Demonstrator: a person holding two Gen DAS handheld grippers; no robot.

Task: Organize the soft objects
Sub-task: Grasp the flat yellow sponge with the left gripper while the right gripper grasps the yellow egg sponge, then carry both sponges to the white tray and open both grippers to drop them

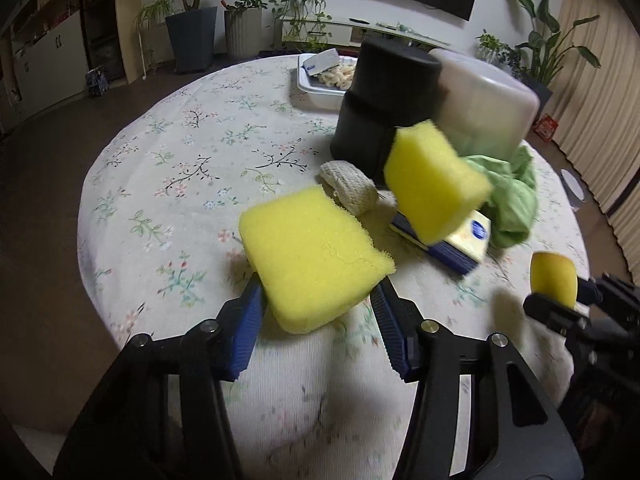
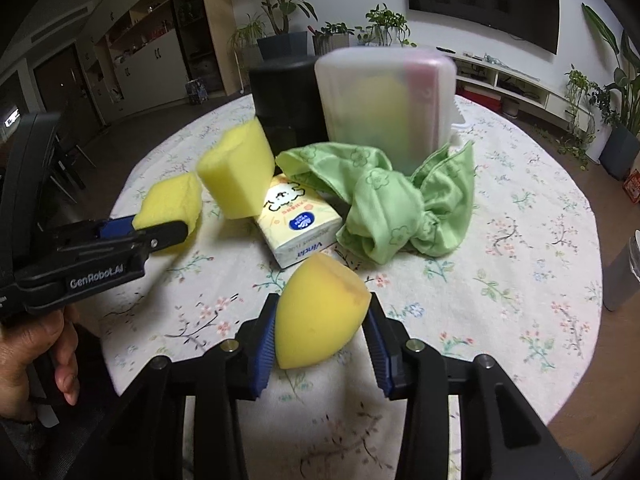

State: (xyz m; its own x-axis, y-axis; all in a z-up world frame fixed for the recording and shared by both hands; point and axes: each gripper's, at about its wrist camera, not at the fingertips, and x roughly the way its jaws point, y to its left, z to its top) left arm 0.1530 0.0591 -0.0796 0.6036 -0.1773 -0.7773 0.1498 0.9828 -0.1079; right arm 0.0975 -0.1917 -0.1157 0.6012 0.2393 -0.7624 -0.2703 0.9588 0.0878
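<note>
My left gripper [image 1: 316, 308] is shut on a flat yellow sponge [image 1: 312, 256], held above the table; it also shows in the right wrist view [image 2: 172, 204]. My right gripper [image 2: 320, 336] is shut on a rounded yellow makeup sponge [image 2: 320, 312], which also shows at the right of the left wrist view [image 1: 554, 278]. A second yellow sponge block [image 1: 434, 180] appears blurred and tilted, off the table surface, over a tissue pack [image 2: 300, 224]. A knotted green cloth [image 2: 396, 208] lies on the table. A beige woven band [image 1: 350, 186] lies near the black container.
A black cylindrical container [image 1: 384, 100] and a translucent plastic box [image 2: 384, 100] stand mid-table on the floral tablecloth [image 1: 180, 168]. A white tray [image 1: 320, 88] with snacks sits at the far edge. A grey cup [image 2: 624, 272] stands at the right edge.
</note>
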